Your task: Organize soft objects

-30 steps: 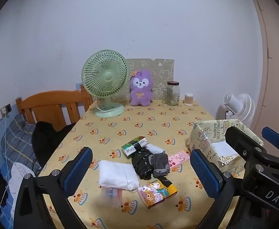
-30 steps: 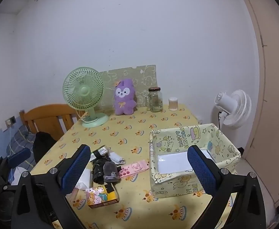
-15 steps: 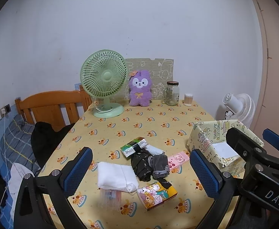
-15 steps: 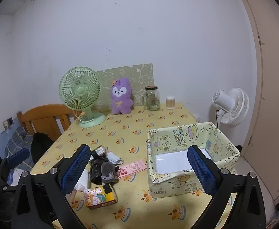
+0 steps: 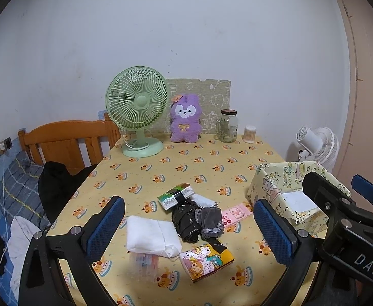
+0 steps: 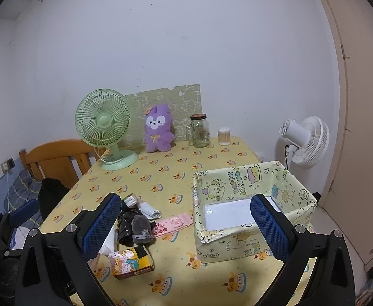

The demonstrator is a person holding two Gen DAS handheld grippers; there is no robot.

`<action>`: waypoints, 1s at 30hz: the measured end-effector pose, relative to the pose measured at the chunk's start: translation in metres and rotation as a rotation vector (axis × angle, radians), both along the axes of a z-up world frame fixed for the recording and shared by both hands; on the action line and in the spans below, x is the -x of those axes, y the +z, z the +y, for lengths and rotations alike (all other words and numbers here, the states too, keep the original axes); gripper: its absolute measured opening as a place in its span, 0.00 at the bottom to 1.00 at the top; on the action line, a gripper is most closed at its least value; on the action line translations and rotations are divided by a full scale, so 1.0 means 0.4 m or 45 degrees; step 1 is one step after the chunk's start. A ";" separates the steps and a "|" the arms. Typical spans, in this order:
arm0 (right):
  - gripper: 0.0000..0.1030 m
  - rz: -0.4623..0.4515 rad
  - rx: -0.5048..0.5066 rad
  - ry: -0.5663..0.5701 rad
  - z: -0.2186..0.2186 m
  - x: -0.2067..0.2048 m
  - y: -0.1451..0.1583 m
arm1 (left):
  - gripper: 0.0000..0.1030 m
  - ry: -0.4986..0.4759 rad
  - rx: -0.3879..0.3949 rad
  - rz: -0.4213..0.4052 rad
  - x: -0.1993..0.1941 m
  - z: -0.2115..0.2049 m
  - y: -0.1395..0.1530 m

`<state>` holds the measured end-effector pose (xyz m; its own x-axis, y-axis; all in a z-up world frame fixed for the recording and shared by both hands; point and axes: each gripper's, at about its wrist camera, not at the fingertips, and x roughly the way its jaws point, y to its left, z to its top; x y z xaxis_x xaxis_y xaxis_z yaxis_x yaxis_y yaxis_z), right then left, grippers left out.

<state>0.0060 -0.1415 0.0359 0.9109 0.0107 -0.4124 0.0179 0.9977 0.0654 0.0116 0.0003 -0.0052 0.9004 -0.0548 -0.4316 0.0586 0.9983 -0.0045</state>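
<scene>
Holding both tools above the near edge of the table [image 5: 186, 168], you have the left gripper [image 5: 186, 225] and the right gripper [image 6: 184, 225] spread wide with nothing between the pads, so the first risk is simply picking the wrong thing out of a tight pile. Nearest you lies a cartoon-printed tissue pack [image 5: 205, 257] and a clear plastic packet [image 5: 143, 261] that is easy to miss against the cloth; a careless descent could pinch both at once. Just behind, the white folded cloth [image 5: 152, 234] touches the black crumpled bag [image 5: 186, 220], and the grey drawstring pouch [image 5: 210, 220] rests on that bag, so lifting one will probably drag its neighbour. A pink packet [image 5: 235, 214] and a green-wrapped bundle [image 5: 176, 195] sit at the pile's edges. The open patterned storage box [image 6: 252, 204] stands to the right, apart from the pile; its thin walls look floppy, and a finger catching the rim may fold it or shove it. Farther back, the purple plush [image 5: 185, 118] stands just beside a glass jar [image 5: 228, 126] and the green desk fan [image 5: 138, 109], which a wide reach could knock.
</scene>
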 end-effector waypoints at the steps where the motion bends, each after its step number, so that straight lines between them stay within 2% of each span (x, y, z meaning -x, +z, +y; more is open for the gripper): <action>1: 1.00 -0.002 0.000 0.000 0.000 0.002 0.000 | 0.99 0.001 0.000 0.000 0.000 0.000 0.000; 30: 1.00 0.000 0.017 -0.007 -0.002 0.001 0.004 | 0.99 0.002 -0.010 0.000 -0.005 -0.004 0.001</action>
<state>0.0057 -0.1425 0.0377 0.9111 -0.0001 -0.4122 0.0235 0.9984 0.0517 0.0134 -0.0011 -0.0050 0.9004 -0.0499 -0.4322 0.0570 0.9984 0.0035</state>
